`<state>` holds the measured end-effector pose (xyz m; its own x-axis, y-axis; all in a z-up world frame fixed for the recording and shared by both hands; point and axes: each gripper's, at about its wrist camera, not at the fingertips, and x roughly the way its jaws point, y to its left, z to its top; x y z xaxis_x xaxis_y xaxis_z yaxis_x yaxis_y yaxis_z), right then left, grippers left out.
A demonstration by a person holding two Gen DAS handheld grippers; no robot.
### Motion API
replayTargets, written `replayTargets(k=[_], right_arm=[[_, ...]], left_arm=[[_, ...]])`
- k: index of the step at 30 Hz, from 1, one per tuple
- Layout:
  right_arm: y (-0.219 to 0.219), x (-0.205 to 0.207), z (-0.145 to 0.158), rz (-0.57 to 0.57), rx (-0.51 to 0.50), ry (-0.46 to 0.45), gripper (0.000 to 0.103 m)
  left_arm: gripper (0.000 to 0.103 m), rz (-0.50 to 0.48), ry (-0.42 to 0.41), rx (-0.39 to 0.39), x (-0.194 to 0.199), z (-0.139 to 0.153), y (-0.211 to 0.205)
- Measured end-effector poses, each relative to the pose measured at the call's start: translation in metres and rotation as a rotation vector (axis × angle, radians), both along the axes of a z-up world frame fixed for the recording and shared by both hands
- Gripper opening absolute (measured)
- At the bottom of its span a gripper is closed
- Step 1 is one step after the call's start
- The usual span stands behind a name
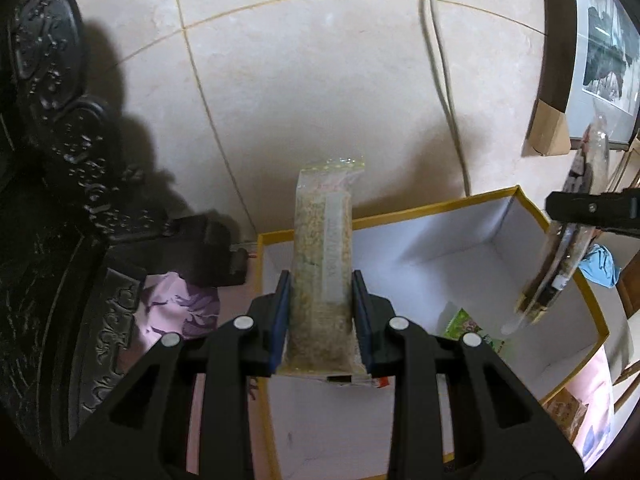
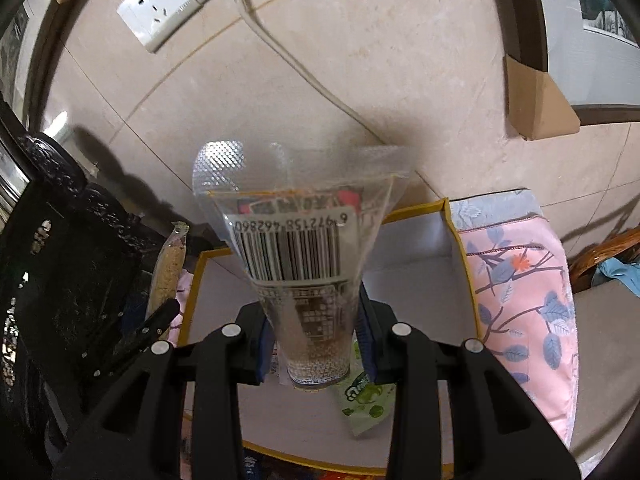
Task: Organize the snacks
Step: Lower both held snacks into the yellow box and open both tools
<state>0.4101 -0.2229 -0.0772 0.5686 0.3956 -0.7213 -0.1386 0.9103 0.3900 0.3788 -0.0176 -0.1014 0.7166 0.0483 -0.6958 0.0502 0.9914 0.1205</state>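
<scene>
Gripping a clear packet of pale grain snack, the left gripper has its blue-padded jaws pressed on the packet's sides, holding it upright above the near-left corner of a white box with yellow rim. Right gripper — jaws closed on a clear barcode-labelled packet, also upright, over the same box. A green snack pouch lies on the box floor. Box sits on pink floral cloth. Behind — beige tiled wall, white socket, grey cable. Dark carved furniture stands at the left.
</scene>
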Motion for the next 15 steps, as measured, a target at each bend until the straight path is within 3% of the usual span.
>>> replayTargets(k=[2, 3, 4, 5, 7, 9, 15], right_arm=[[0.003, 0.006, -0.004, -0.008, -0.023, 0.011, 0.045], [0.003, 0.01, -0.006, -0.018, -0.032, 0.023, 0.055], [0.002, 0.014, -0.008, -0.039, -0.051, 0.043, 0.079], [0.0, 0.015, -0.007, -0.061, -0.058, 0.045, 0.097], [-0.006, 0.01, -0.003, -0.089, -0.039, 0.014, 0.102], [-0.007, 0.004, 0.002, -0.07, -0.059, 0.008, 0.102], [-0.013, -0.035, 0.019, -0.055, -0.114, -0.03, 0.102]], left_arm=[[0.034, 0.005, 0.006, 0.023, 0.004, -0.003, -0.004], [0.066, 0.019, -0.005, 0.033, 0.004, -0.003, -0.004], [0.09, 0.061, -0.037, 0.056, 0.003, -0.001, -0.003], [0.101, 0.105, -0.102, 0.08, -0.002, 0.003, -0.002], [0.101, 0.107, -0.145, 0.086, -0.008, 0.008, 0.001], [0.101, 0.118, -0.104, 0.082, -0.008, 0.01, 0.005], [0.101, 0.14, -0.089, 0.072, -0.033, 0.013, 0.018]])
